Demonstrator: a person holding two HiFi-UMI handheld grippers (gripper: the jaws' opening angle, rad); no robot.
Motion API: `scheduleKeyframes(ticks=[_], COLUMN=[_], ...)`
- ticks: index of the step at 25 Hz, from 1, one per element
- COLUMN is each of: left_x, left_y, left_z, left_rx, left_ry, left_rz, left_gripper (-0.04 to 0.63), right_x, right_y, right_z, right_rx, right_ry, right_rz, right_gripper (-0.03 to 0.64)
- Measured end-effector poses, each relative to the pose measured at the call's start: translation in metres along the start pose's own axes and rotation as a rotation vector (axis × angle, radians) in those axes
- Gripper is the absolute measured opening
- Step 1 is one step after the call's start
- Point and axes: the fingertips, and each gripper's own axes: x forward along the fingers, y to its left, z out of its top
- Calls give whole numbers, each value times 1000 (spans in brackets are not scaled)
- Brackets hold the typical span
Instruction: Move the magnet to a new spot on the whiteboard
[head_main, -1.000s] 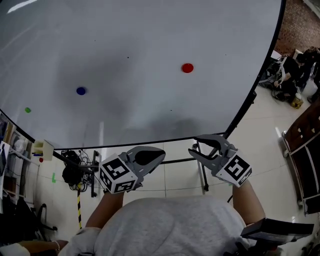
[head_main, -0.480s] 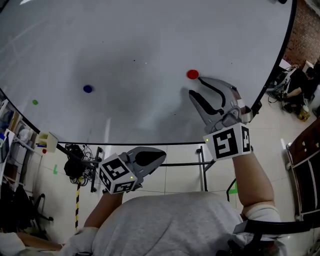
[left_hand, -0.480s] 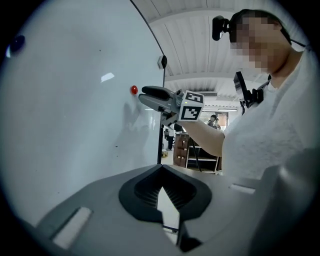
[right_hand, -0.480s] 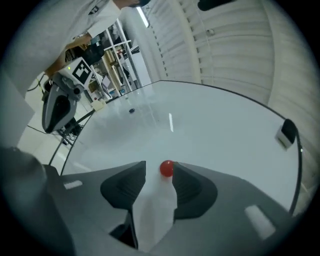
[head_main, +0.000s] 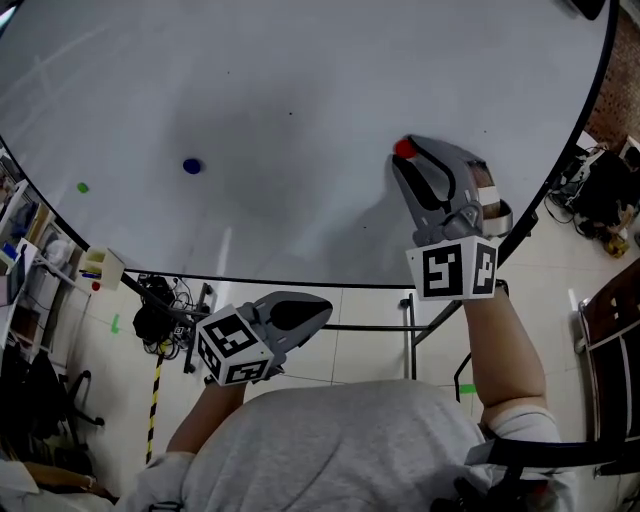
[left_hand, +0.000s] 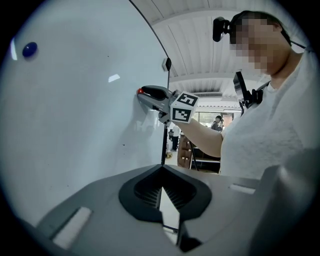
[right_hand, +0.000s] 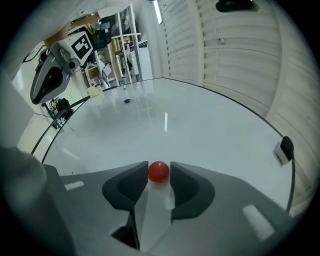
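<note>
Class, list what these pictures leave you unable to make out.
Head view: red magnet mostly hidden behind the closing jaws of the right hand-held gripper.
Right gripper view: whether its pads press the magnet yet is unclear.
Head view: whiteboard top cut off by the frame.
Green dot: too small to identify.
</note>
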Motion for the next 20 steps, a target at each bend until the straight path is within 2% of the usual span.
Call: scheduleKeyframes(ticks=[5,12,17,20], left_x=[-3,-2,1,5], left_y=[0,-1,-1,-2], left_z=[0,0,2,5], left_rx=[-4,-5,0,19], left_ry=[-5,-9,-12,-10], left_rz=[8,3,-2,-6], left_gripper=[-20,-20,-20,-20], right_x=[0,-2,-23,-42], right_y=[2,3,12,34], right_z=[-1,-2,6,2], right_rx=[-39,17,113,253], right_ry=[21,43,24,8], right_rz=[-13,50,136,248], right_gripper=[114,117,124,126])
